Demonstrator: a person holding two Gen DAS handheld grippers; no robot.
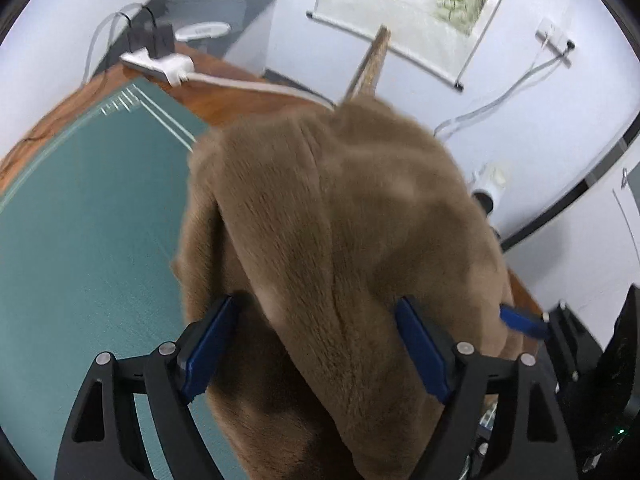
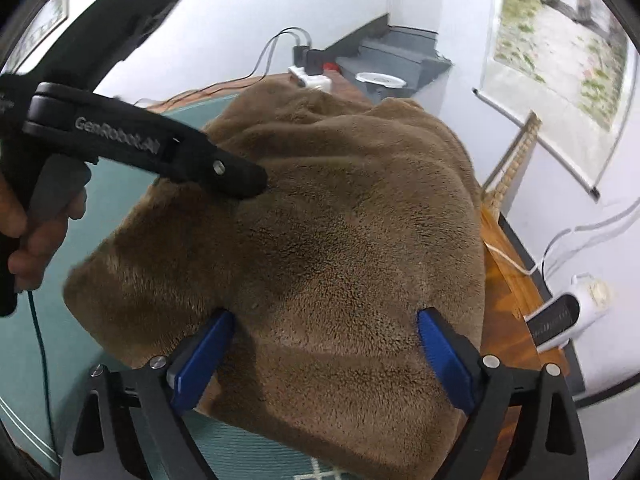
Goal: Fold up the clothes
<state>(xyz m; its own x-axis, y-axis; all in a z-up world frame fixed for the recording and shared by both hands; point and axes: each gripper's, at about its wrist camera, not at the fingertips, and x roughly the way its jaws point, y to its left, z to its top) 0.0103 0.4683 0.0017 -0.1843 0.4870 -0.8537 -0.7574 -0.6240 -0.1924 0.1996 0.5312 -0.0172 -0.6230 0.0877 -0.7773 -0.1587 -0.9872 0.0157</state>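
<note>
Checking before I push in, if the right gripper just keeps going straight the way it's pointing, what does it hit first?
Most likely the brown fleece garment: it fills the space ahead of the open right gripper. Depth is unclear.

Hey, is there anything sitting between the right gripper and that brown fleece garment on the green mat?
Nothing visible does. The right gripper hangs open directly over the brown fleece garment, with only fabric between its blue fingers. The left gripper is farther up the same garment, off to the side and not in the way.
</note>
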